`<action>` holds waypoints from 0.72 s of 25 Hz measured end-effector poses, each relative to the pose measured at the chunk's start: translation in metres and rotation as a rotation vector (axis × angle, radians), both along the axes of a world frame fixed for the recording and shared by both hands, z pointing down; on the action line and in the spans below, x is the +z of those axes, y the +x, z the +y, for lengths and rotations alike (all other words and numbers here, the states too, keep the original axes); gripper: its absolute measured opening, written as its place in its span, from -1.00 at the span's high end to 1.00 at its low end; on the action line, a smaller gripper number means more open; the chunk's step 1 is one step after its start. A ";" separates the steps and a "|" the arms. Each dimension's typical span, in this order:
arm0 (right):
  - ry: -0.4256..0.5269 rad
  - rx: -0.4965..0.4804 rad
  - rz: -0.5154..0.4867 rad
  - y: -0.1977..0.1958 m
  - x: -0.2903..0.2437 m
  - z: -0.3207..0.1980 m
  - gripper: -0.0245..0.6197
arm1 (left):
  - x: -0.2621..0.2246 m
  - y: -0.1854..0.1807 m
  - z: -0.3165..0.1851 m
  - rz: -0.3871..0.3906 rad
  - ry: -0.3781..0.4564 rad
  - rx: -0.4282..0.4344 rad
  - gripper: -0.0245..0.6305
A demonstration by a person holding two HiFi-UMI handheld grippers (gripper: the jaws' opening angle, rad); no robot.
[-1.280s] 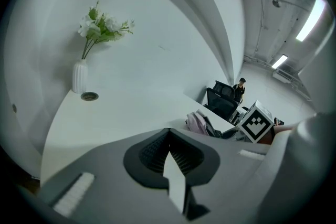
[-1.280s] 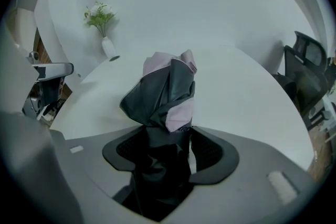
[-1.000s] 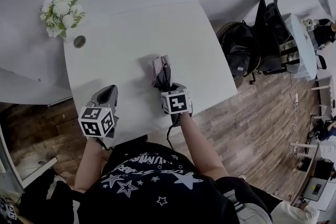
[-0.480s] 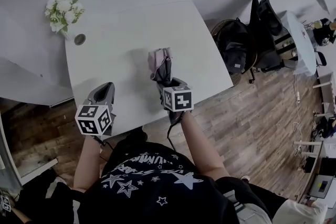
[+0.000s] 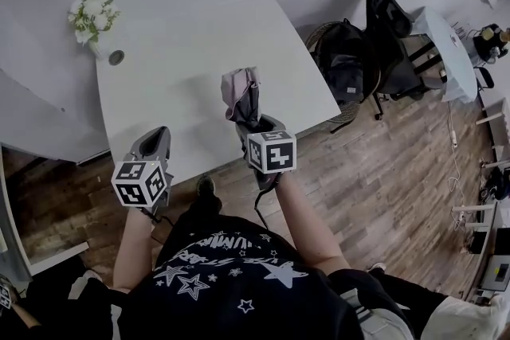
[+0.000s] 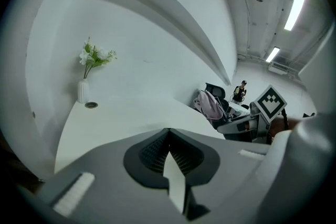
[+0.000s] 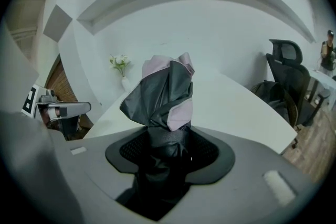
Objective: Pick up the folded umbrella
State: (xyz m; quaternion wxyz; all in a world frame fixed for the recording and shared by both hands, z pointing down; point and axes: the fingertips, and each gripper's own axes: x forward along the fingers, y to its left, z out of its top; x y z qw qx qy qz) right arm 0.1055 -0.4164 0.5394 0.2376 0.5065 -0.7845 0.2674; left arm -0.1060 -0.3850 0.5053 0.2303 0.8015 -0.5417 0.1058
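The folded umbrella (image 5: 241, 95), dark grey with pale pink folds, hangs above the near part of the white table (image 5: 183, 68). My right gripper (image 5: 253, 122) is shut on its lower end. In the right gripper view the umbrella (image 7: 163, 94) stands up from between the pads of the right gripper (image 7: 168, 150), its bundled cloth pointing away. My left gripper (image 5: 156, 142) hovers at the table's near left edge, apart from the umbrella. Seen from its own camera, the left gripper (image 6: 168, 145) has its pads together with nothing between them. That view also has the umbrella (image 6: 210, 105) at the right.
A white vase of flowers (image 5: 92, 20) and a round grommet (image 5: 116, 57) sit at the table's far left corner. A black office chair with bags (image 5: 370, 40) stands right of the table on the wooden floor (image 5: 382, 171). A white wall runs behind.
The right gripper has lifted with the umbrella, which now hangs higher over the table. The left gripper has drawn up and back a little along the table's near edge.
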 end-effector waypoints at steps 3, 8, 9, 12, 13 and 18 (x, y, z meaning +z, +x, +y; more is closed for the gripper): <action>0.019 -0.005 0.000 0.007 -0.007 0.024 0.19 | -0.006 0.006 0.021 -0.005 0.016 -0.004 0.92; 0.038 -0.004 -0.013 0.020 -0.016 0.063 0.19 | -0.013 0.017 0.059 -0.013 0.035 -0.012 0.92; 0.040 -0.003 -0.014 0.023 -0.017 0.070 0.19 | -0.013 0.019 0.067 -0.014 0.038 -0.013 0.92; 0.044 0.000 -0.018 0.029 -0.019 0.091 0.19 | -0.016 0.025 0.090 -0.011 0.045 -0.014 0.92; 0.045 0.002 -0.020 0.031 -0.020 0.098 0.19 | -0.017 0.027 0.098 -0.011 0.046 -0.012 0.92; 0.041 0.012 -0.042 0.036 -0.023 0.133 0.19 | -0.020 0.033 0.133 -0.017 0.041 -0.004 0.92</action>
